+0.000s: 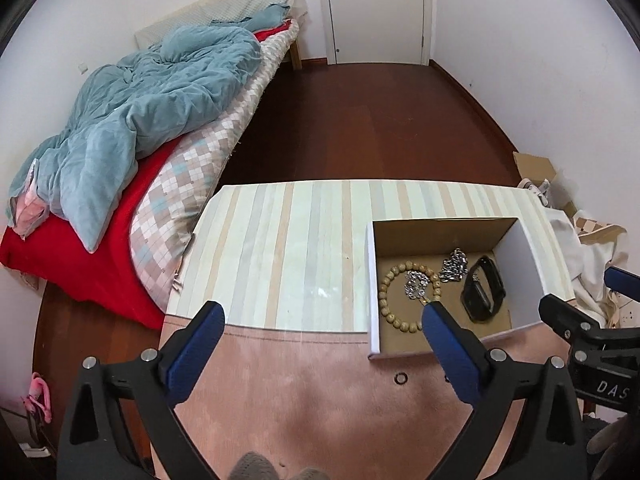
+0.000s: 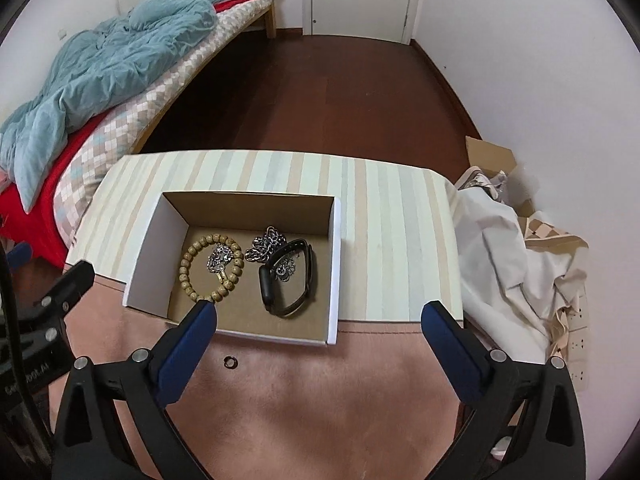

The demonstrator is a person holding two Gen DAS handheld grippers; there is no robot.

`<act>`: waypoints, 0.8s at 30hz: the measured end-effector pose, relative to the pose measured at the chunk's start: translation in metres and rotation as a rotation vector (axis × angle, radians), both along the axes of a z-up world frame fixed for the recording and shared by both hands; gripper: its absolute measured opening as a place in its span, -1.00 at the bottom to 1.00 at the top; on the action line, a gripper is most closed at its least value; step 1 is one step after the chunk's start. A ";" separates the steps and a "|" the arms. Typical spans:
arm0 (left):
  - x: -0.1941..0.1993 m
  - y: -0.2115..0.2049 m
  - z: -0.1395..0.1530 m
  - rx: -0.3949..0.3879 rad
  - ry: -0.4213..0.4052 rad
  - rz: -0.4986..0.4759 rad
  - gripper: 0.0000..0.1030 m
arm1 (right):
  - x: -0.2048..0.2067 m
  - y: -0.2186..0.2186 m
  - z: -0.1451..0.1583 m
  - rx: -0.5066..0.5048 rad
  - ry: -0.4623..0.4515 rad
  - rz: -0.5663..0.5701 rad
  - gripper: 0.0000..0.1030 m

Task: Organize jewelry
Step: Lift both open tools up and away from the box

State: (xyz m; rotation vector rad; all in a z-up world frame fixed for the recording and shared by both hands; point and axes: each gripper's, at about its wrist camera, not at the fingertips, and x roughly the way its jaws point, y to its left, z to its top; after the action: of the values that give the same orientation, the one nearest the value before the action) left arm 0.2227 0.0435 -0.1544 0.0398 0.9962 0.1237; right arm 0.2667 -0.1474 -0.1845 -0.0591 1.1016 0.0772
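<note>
An open cardboard box (image 2: 148, 240) (image 1: 373, 280) with white outer walls sits on the table. Inside lie a wooden bead bracelet (image 2: 192, 256) (image 1: 386, 284), a silver chain piece within it (image 2: 219, 258) (image 1: 416, 284), a second silver chain heap (image 2: 266, 246) (image 1: 454, 266) and a black watch band (image 2: 266, 284) (image 1: 482, 292) around a small silver piece (image 2: 286, 270). A small dark ring (image 2: 231, 361) (image 1: 400, 378) lies on the pink cloth just in front of the box. My left gripper (image 1: 324, 324) is open and empty, left of the box. My right gripper (image 2: 320, 320) is open and empty, above the box's front right corner.
The table has a striped top (image 1: 280, 240) and a pink cloth (image 2: 320, 400) at the near side. A bed with a teal quilt (image 1: 152, 92) stands to the left. White fabric and cardboard (image 2: 512, 240) pile up at the right. Dark wood floor (image 2: 320, 100) lies beyond.
</note>
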 end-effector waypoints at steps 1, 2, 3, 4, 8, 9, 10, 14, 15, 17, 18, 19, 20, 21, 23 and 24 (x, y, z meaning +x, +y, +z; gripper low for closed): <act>-0.004 -0.001 0.003 -0.002 -0.007 0.001 0.96 | -0.002 0.000 0.003 0.003 -0.004 -0.003 1.00; -0.007 -0.001 0.007 -0.001 -0.015 0.002 0.96 | -0.004 -0.001 0.006 0.005 -0.010 -0.009 1.00; -0.010 -0.002 0.010 0.001 -0.022 0.003 0.96 | -0.009 -0.002 0.011 0.007 -0.020 -0.014 1.00; -0.014 -0.003 0.015 0.000 -0.033 0.003 0.96 | -0.012 -0.002 0.015 0.010 -0.025 -0.017 1.00; -0.031 -0.004 0.032 0.000 -0.071 0.008 0.96 | -0.030 -0.006 0.034 0.017 -0.061 -0.038 1.00; -0.036 -0.004 0.037 0.005 -0.083 0.010 0.96 | -0.035 -0.007 0.039 0.017 -0.073 -0.043 1.00; -0.041 -0.005 0.042 0.010 -0.095 0.012 0.96 | -0.040 -0.007 0.045 0.016 -0.084 -0.046 1.00; -0.058 -0.004 0.060 0.007 -0.128 0.019 0.96 | -0.061 -0.009 0.066 0.015 -0.129 -0.056 1.00; -0.062 -0.004 0.064 0.009 -0.137 0.018 0.96 | -0.067 -0.010 0.071 0.014 -0.141 -0.059 1.00; -0.072 -0.004 0.074 0.019 -0.159 0.021 0.96 | -0.076 -0.010 0.080 0.011 -0.164 -0.064 1.00; -0.076 -0.004 0.077 0.022 -0.166 0.022 0.96 | -0.082 -0.010 0.085 0.013 -0.174 -0.065 1.00; -0.080 -0.004 0.081 0.025 -0.173 0.025 0.96 | -0.086 -0.011 0.089 0.017 -0.180 -0.065 1.00; -0.084 -0.004 0.085 0.031 -0.180 0.034 0.96 | -0.090 -0.010 0.092 0.022 -0.184 -0.064 1.00; -0.087 -0.004 0.087 0.038 -0.184 0.040 0.96 | -0.095 -0.009 0.095 0.028 -0.189 -0.062 1.00; -0.095 -0.004 0.092 0.076 -0.189 0.071 0.96 | -0.103 -0.009 0.097 0.050 -0.193 -0.056 1.00; -0.098 -0.004 0.092 0.085 -0.193 0.081 0.96 | -0.107 -0.009 0.096 0.069 -0.191 -0.049 1.00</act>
State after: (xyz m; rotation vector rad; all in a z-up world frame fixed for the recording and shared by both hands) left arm 0.1245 0.0397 -0.0623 0.0639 0.7996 0.2392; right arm 0.1597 -0.1563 -0.0884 0.0219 0.9084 0.0640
